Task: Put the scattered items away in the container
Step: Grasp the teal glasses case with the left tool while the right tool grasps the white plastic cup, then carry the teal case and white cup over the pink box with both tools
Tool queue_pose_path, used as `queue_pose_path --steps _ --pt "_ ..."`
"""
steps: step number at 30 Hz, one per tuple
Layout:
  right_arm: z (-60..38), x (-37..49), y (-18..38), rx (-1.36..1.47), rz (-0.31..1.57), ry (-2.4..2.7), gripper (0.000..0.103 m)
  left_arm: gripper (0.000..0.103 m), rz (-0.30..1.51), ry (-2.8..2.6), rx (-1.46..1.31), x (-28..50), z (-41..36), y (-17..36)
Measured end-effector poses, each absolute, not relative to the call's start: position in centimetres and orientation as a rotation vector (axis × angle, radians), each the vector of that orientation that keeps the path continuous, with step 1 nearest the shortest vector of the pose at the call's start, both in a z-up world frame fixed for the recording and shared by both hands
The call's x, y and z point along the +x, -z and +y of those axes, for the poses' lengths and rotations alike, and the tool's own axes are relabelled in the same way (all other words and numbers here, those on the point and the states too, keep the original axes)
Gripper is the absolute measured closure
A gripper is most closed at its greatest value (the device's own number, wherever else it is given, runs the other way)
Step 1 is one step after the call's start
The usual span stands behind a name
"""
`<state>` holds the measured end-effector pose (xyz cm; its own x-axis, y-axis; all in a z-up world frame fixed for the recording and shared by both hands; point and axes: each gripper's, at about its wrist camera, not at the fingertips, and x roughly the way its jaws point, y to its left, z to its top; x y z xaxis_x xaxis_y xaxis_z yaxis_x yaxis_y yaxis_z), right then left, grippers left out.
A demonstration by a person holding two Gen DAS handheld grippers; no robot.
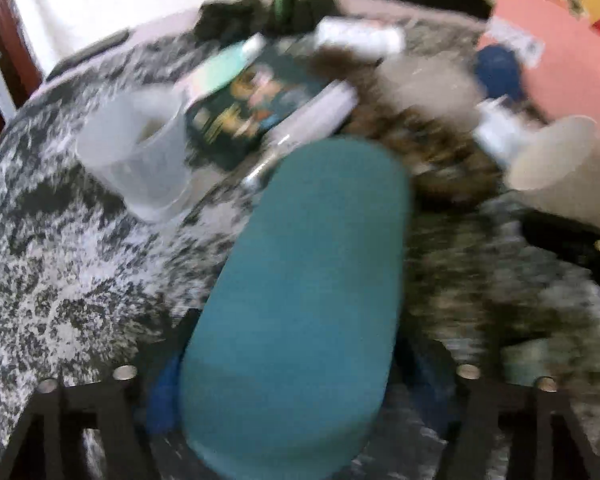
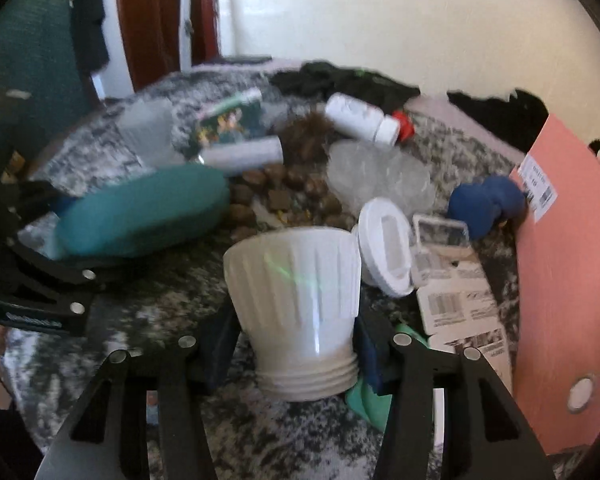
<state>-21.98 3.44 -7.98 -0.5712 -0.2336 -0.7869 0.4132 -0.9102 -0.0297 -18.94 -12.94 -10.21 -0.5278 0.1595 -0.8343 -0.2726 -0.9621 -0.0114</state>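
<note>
My left gripper (image 1: 296, 392) is shut on a teal oval case (image 1: 300, 292) and holds it above the mottled grey table (image 1: 60, 264); it also shows in the right wrist view (image 2: 140, 212). My right gripper (image 2: 296, 344) is shut on a white ribbed screw-neck cup (image 2: 300, 300), neck toward the camera. The pink container (image 2: 568, 280) stands at the right edge; it also shows in the left wrist view (image 1: 560, 64). Both views are blurred.
Scattered on the table: a clear plastic cup (image 1: 140, 156), a picture card box (image 2: 228, 124), a grey tube (image 2: 244, 152), a white pill bottle (image 2: 360, 118), brown chunks (image 2: 284, 192), a white lid (image 2: 386, 246), a blue soft item (image 2: 484, 204), printed papers (image 2: 460, 304).
</note>
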Motion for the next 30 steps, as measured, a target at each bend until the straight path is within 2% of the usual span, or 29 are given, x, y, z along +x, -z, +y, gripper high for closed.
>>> queue_pose_path --steps 4,8,12,20,24,25,27,30 --pt "3.3 -19.9 5.4 1.115 0.266 2.487 0.049 0.035 0.089 -2.583 -1.24 -16.2 -11.7 6.1" --pt "3.1 -17.9 3.9 1.077 0.275 2.487 0.049 0.035 0.043 -2.553 -1.201 -14.5 -10.2 4.6" --pt "3.8 -16.7 3.5 1.104 0.252 2.485 0.049 0.035 0.084 -2.557 -1.229 -14.1 -9.2 5.7" --pt "5.0 -17.3 4.0 1.136 0.262 2.497 0.049 0.035 -0.018 -2.593 -1.236 -18.3 -8.5 7.6" --pt "6.2 -18.6 4.8 1.187 0.249 2.501 0.049 0.035 0.086 -2.475 -1.417 -19.9 -6.5 10.1" --pt "6.6 -18.9 5.0 1.2 0.246 2.502 0.049 0.03 0.154 -2.443 -1.428 -19.7 -6.1 10.2" --pt "7.1 -19.1 5.0 1.212 0.225 2.491 0.049 0.026 0.241 -2.394 -1.415 -18.8 -6.1 9.8" --pt "7.8 -19.4 5.1 1.222 0.198 2.474 0.049 0.019 0.282 -2.339 -1.429 -17.4 -7.6 9.7"
